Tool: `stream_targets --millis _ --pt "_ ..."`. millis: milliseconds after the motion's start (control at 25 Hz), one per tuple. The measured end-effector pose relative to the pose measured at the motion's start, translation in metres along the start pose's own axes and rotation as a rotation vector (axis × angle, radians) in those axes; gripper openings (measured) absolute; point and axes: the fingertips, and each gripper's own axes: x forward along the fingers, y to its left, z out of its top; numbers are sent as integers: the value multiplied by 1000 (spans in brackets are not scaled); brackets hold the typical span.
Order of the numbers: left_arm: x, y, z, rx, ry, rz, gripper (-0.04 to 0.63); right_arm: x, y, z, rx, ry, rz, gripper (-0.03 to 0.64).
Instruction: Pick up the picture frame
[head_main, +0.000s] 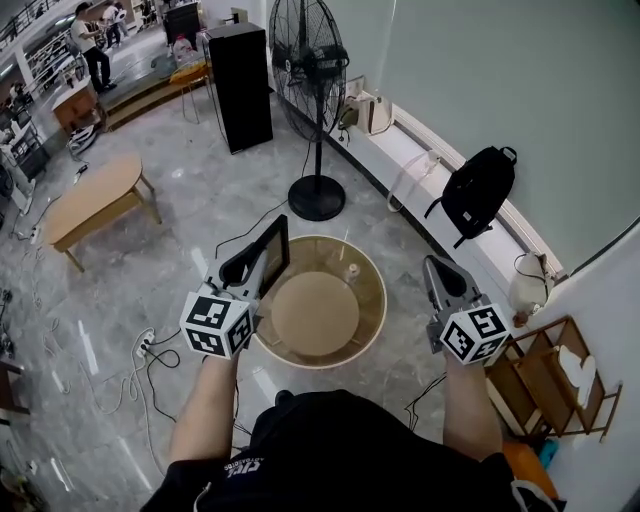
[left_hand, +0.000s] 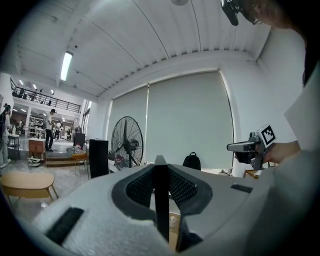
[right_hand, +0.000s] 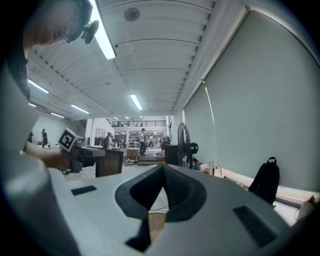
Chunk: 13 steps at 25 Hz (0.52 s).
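A dark picture frame (head_main: 273, 252) stands on edge, lifted above the left rim of the round table (head_main: 372, 300). My left gripper (head_main: 256, 268) is shut on it. In the left gripper view the frame's thin black edge (left_hand: 161, 205) runs upright between the two jaws of the left gripper (left_hand: 161, 167). My right gripper (head_main: 436, 264) hovers off the table's right side, shut, with nothing in it. In its own view the right gripper (right_hand: 163, 168) has its jaws closed together, and the left gripper (right_hand: 86, 153) shows at the left with the frame (right_hand: 109, 163).
A small pale bottle (head_main: 351, 272) stands on the table. Behind it are a pedestal fan (head_main: 311, 75), a black cabinet (head_main: 241, 86) and a black backpack (head_main: 478, 190) on a ledge. A wooden bench (head_main: 92, 200) and a power strip (head_main: 148, 345) lie left. A wooden rack (head_main: 552, 378) stands right.
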Motion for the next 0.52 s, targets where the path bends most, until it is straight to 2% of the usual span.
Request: stream_targets --millis 520 --pt "-7 3 4 -1 -9 12 67 1 8 1 -8 -2 14 3"
